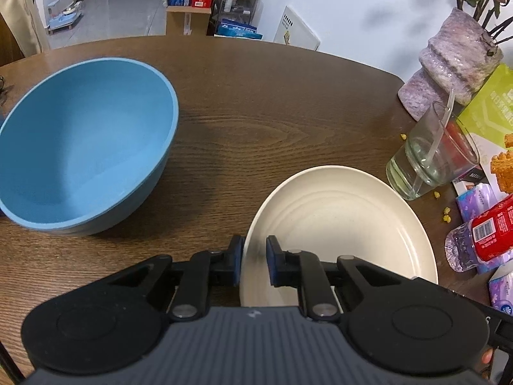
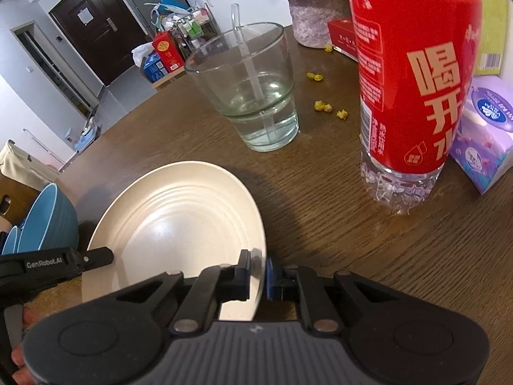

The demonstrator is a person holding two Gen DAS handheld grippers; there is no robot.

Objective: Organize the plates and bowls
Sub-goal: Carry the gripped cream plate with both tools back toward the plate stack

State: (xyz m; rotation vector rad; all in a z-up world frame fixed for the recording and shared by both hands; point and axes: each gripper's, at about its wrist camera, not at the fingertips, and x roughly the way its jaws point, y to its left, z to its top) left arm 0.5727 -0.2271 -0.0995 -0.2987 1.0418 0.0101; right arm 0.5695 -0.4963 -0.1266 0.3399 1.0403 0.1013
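Note:
A cream plate [image 1: 346, 224] lies on the brown wooden table, also in the right wrist view [image 2: 173, 218]. My left gripper [image 1: 255, 261] straddles the plate's left rim with a gap between pad and rim, so it stands open. My right gripper [image 2: 258, 272] is shut on the plate's right rim. A large blue bowl [image 1: 83, 141] stands to the left of the plate; in the right wrist view blue bowls [image 2: 45, 221] show at the far left edge. The left gripper's finger [image 2: 96, 255] reaches the plate's left rim.
A glass of water with a straw [image 2: 250, 93] stands beyond the plate. A red-labelled water bottle [image 2: 410, 89], tissue packs [image 2: 484, 134], a purple vase [image 1: 449, 64], a green box [image 1: 490, 102] and small yellow crumbs [image 2: 323, 106] crowd the right side.

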